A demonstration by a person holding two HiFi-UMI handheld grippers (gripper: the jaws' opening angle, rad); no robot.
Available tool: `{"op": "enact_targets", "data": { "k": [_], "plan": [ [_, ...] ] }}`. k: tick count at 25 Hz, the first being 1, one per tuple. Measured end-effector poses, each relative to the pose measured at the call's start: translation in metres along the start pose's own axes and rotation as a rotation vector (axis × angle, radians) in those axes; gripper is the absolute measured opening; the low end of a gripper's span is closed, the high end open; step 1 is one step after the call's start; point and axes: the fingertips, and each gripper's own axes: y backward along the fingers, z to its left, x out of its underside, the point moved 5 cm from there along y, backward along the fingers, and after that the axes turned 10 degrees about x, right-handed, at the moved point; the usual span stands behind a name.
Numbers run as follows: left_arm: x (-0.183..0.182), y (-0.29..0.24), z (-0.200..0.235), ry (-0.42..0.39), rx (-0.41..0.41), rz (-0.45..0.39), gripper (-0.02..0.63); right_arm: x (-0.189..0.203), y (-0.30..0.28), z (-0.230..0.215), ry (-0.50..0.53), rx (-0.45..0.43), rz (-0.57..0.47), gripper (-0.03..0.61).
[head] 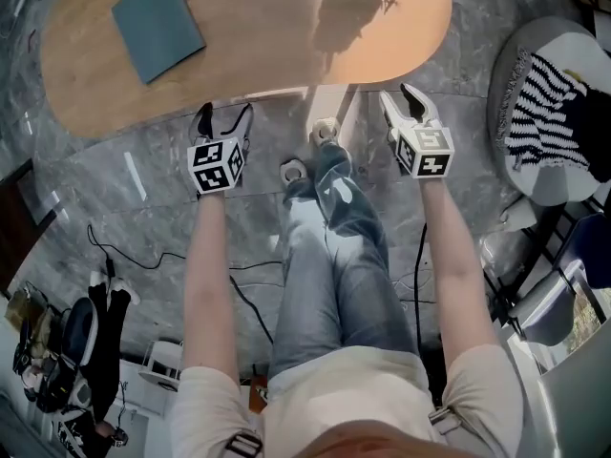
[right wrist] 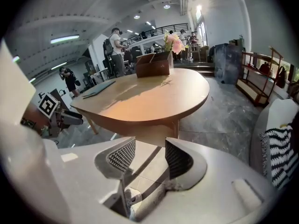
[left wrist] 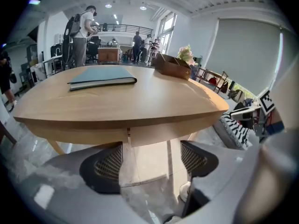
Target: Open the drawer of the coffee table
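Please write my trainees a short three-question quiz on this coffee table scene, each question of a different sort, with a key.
1. True or false: the jaws of the left gripper and the right gripper stand apart, gripping nothing.
2. What lies flat on the coffee table? A a laptop; B a blue-grey book; C a plate.
3. Fill the gap: the striped cloth lies on the person's ___ side.
Key: 1 true; 2 B; 3 right.
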Motion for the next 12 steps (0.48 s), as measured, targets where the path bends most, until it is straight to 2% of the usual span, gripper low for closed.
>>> {"op": "enact_targets", "data": {
  "k": [7,12],
  "plan": [
    [-0.007,-0.019,0.015,-0.015,-0.01,-0.046,0.448,-0.003,-0.026,-0.014,0.055,-0.034,-0.04,0.344],
    [-0.014,-0.031,0.019,-0.01,-0.004,-0.067,0.491,-0.002,-0.042,-0.018,0.114,-0.046,-0.052,0.38]
  ]
}}
